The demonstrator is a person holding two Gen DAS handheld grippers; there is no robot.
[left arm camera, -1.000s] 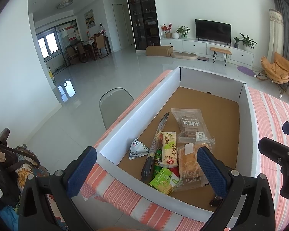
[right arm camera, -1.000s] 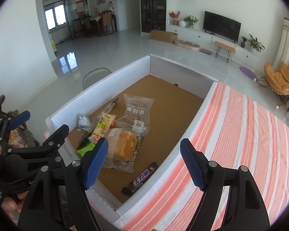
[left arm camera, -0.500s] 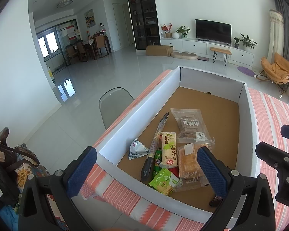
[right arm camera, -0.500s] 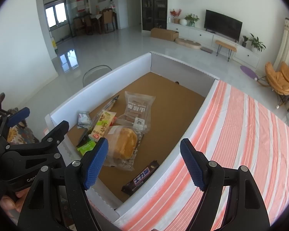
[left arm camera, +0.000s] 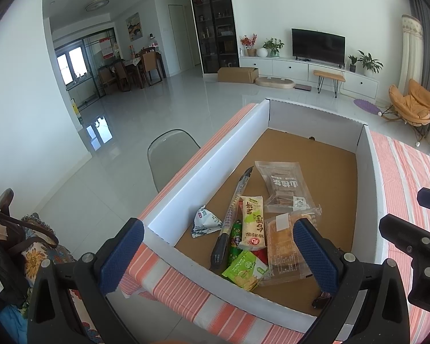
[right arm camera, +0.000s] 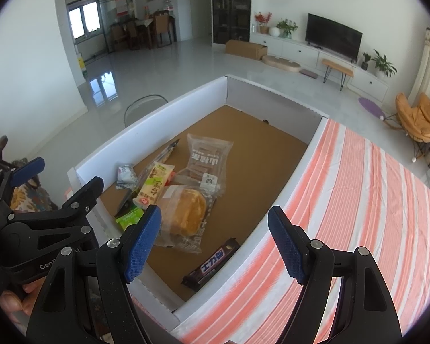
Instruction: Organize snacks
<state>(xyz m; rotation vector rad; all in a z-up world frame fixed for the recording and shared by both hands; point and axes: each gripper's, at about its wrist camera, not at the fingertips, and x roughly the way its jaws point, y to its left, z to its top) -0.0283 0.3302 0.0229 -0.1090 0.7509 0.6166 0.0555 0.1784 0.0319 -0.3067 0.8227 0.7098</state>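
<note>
A white-walled box point(left arm camera: 215, 154) with a brown cardboard floor is seen on a table covered by an orange-and-white striped cloth point(right arm camera: 358, 200). The snacks are gathered at the near end of the box floor, while the far end is left bare.

A clear packet of brown bars point(left arm camera: 285, 185) is laid farthest in. Just in front of it a bagged bun point(right arm camera: 185, 215) is placed, its edge overlapping the packet. To the left of the bun a cream wrapper point(left arm camera: 253, 222) is laid, partly over a long dark stick pack point(left arm camera: 233, 215) that runs diagonally beside the left wall. A small white-and-blue pouch point(left arm camera: 205, 222) is set apart from the pile, close to the left wall. A green packet point(left arm camera: 245, 269) is found at the near edge of the pile, touching the bun's bag. A dark chocolate bar point(right arm camera: 212, 263) is laid alone by the right wall, near the front corner.

The left gripper point(left arm camera: 219, 255) is held above the near wall, its blue pads point(left arm camera: 121, 255) spread wide with nothing between them. The right gripper point(right arm camera: 215, 246) is held over the right front corner, its pads point(right arm camera: 142, 243) likewise spread wide and empty. No snack is touched by either gripper. In the right wrist view, part of a hand point(right arm camera: 17, 298) is seen on the left tool.
</note>
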